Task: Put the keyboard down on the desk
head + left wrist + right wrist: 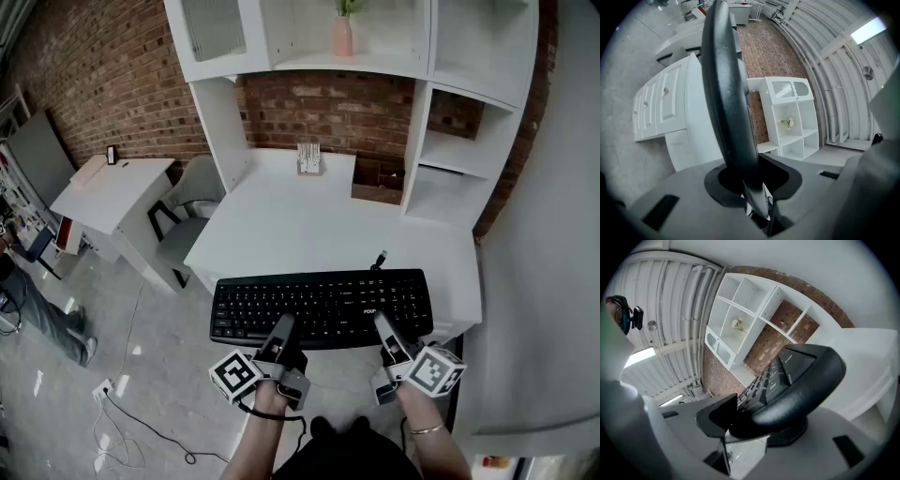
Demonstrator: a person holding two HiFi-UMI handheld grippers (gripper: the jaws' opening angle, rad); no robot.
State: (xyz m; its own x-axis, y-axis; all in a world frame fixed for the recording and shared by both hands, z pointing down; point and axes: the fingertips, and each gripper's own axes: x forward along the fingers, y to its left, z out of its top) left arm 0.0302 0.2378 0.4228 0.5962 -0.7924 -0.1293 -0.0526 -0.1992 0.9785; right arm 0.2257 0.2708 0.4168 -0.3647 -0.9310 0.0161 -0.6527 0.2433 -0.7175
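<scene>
A black keyboard [319, 305] lies level over the front edge of the white desk [300, 220], its far half above the desktop. I cannot tell whether it touches the desk. My left gripper [281, 330] is shut on the keyboard's near edge at the left. My right gripper [383, 325] is shut on the near edge at the right. In the left gripper view the keyboard [725, 93] shows edge-on, running up from the left gripper [751, 182]. The right gripper view has the keyboard's rounded corner [797, 380] clamped in the right gripper [754, 414].
The keyboard's cable [380, 258] lies on the desk behind it. A brown box [379, 180] and a white holder [309, 159] stand at the desk's back. A grey chair [187, 214] and a small white table [112, 192] are left. A person [37, 305] stands far left.
</scene>
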